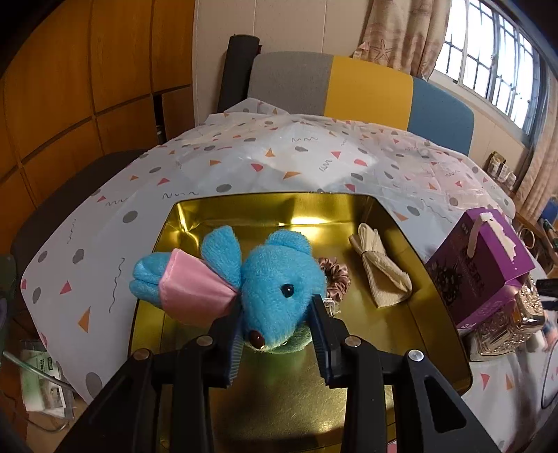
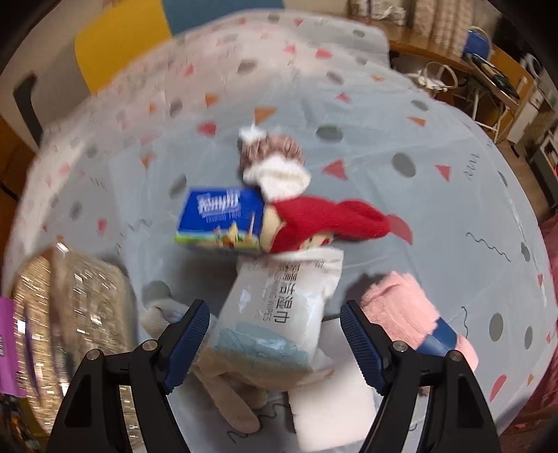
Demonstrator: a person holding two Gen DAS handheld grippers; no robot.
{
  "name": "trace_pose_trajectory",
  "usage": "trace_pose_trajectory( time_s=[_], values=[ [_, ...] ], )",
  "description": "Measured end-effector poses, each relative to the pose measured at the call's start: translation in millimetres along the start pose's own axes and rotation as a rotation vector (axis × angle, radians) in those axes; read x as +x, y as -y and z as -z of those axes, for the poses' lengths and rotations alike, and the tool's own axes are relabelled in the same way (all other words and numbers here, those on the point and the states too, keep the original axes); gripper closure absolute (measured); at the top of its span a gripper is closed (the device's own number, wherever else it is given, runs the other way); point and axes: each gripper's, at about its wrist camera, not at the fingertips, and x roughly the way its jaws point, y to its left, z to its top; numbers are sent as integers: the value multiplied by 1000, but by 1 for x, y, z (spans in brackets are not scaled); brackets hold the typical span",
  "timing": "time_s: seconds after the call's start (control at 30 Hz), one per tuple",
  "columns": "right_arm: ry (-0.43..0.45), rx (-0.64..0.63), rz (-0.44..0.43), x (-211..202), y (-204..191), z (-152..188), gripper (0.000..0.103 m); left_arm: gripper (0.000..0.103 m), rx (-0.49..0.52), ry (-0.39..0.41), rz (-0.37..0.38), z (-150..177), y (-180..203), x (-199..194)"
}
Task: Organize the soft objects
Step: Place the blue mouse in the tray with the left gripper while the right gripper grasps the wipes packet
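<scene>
Blue plush mouse (image 1: pixel 275 278): head clamped between left gripper (image 1: pixel 277 334) pads, body trailing leftward, hanging over gold tin (image 1: pixel 439 303). Right gripper (image 2: pixel 275 334): jaws apart, empty, above wipes packet (image 2: pixel 279 306).

A home living room — curtains (image 1: pixel 401 31) at a barred window (image 1: pixel 495 59), wooden cabinets (image 1: pixel 87 69), a patterned tablecloth (image 1: pixel 279 156).

Left gripper (image 1: pixel 279 334) clamped, right gripper (image 2: pixel 275 345) agape

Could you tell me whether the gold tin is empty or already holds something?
Not empty. The gold tin already holds a folded beige cloth and a pink scrunchie on its floor.
</scene>
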Motion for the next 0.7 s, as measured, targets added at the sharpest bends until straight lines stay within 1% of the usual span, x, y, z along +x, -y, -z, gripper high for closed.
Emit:
trace_pose_trajectory(
  time_s=[0.07,0.1,0.13,0.17,0.23,0.27,0.3,0.37,0.4,0.5,0.7],
  values=[
    [-40,-12,-4,11,-2,2,34,64,-14,-17,-13,0,-2,4],
    [-53,-12,-11,16,-1,5,35,63,-23,-26,-21,-1,-3,7],
    [-38,-20,-4,16,-2,7,36,62,-27,-33,-22,-2,-3,9],
    [-31,-31,0,15,-3,9,36,57,-31,-40,-26,-4,-3,12],
    [-24,-58,14,15,-6,13,36,55,-45,-39,-41,-7,-3,16],
    [-22,-70,17,15,-6,14,36,50,-53,-41,-54,-8,-4,18],
    [-20,-81,20,15,-7,15,36,37,-67,-40,-75,-9,-5,18],
    [-15,-87,17,15,-8,18,36,20,-100,-21,-96,-9,-9,14],
    [-13,-87,15,14,-8,19,36,19,-109,-3,-101,-8,-10,11],
    [-1,-101,20,14,-10,25,36,19,-86,10,-112,-5,-10,4],
    [32,-101,5,6,-13,35,41,18,-60,31,-62,5,-3,-16]
  ],
)
